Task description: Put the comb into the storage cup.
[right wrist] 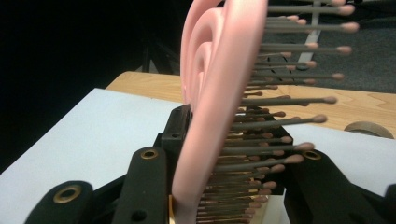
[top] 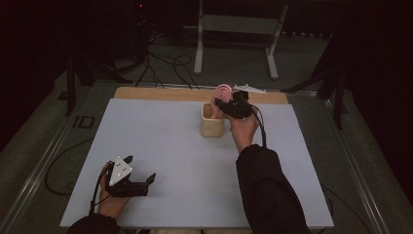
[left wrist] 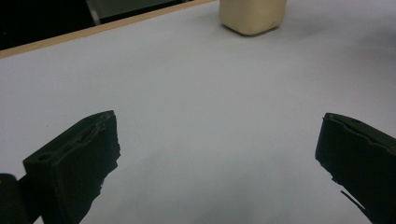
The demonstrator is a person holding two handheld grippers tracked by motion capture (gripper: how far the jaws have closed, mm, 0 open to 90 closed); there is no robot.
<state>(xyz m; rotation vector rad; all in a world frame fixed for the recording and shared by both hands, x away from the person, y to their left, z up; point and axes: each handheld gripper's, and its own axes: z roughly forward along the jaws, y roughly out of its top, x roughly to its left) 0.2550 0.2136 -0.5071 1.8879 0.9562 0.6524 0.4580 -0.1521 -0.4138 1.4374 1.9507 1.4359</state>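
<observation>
**Brush poised over the holder**

We see the right gripper [top: 228,103] with its jaws clamped on a pink oval plastic hairbrush [top: 222,95], held head-up just above the cream square holder [top: 213,122] at the far middle of the counter [top: 170,146]; the left gripper [top: 139,176] rests well nearer than the holder, jaws spread wide on nothing. We judge the risk thus: the handle could catch the holder's rim and tip it; the grip over bristles [right wrist: 280,121] could slip.
</observation>
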